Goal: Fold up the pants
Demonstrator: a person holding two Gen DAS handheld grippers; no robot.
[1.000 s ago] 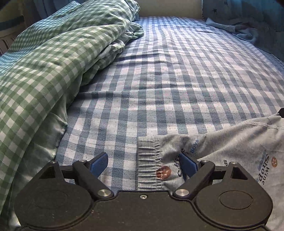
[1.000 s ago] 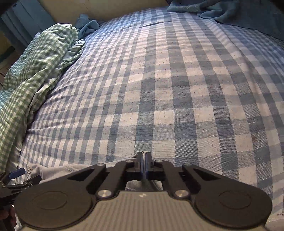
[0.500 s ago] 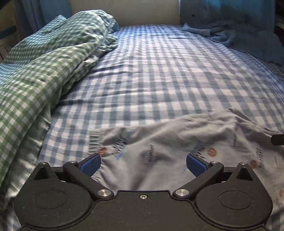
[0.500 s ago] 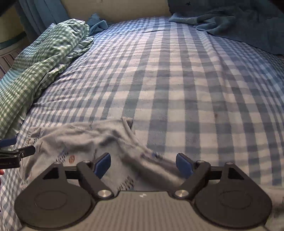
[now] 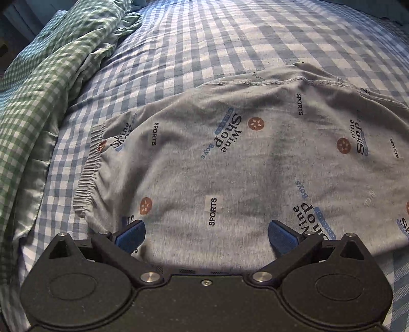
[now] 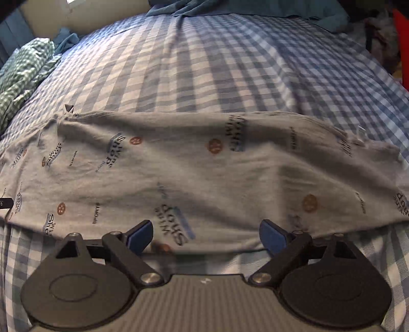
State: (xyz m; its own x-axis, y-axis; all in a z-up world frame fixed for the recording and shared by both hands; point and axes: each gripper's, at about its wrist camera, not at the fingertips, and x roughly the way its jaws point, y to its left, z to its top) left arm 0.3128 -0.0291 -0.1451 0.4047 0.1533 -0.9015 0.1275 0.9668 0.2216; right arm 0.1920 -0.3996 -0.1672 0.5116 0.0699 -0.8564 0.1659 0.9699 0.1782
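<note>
Grey pants (image 5: 230,158) printed with words and orange dots lie spread sideways over the checked bed sheet (image 5: 230,38). Their elastic waistband (image 5: 89,168) is at the left in the left wrist view. My left gripper (image 5: 206,235) hangs open above the cloth near the waist, with only flat fabric below its blue pads (image 5: 130,233). In the right wrist view the pants (image 6: 204,163) stretch from edge to edge. My right gripper (image 6: 207,237) is over their near edge, jaws opening, the pads not pressing on anything. A tip of the left gripper (image 6: 5,203) shows at the left edge.
A bunched green gingham quilt (image 5: 38,89) lies along the bed's left side, also visible as the quilt (image 6: 23,69) in the right wrist view. A blue blanket (image 6: 255,7) sits at the far end. Something red (image 6: 402,46) stands beyond the bed's right edge.
The right gripper went from shut to open, let go of the pants and drew back. The left gripper slid right, away from the waistband. The pants now lie spread out flat.
</note>
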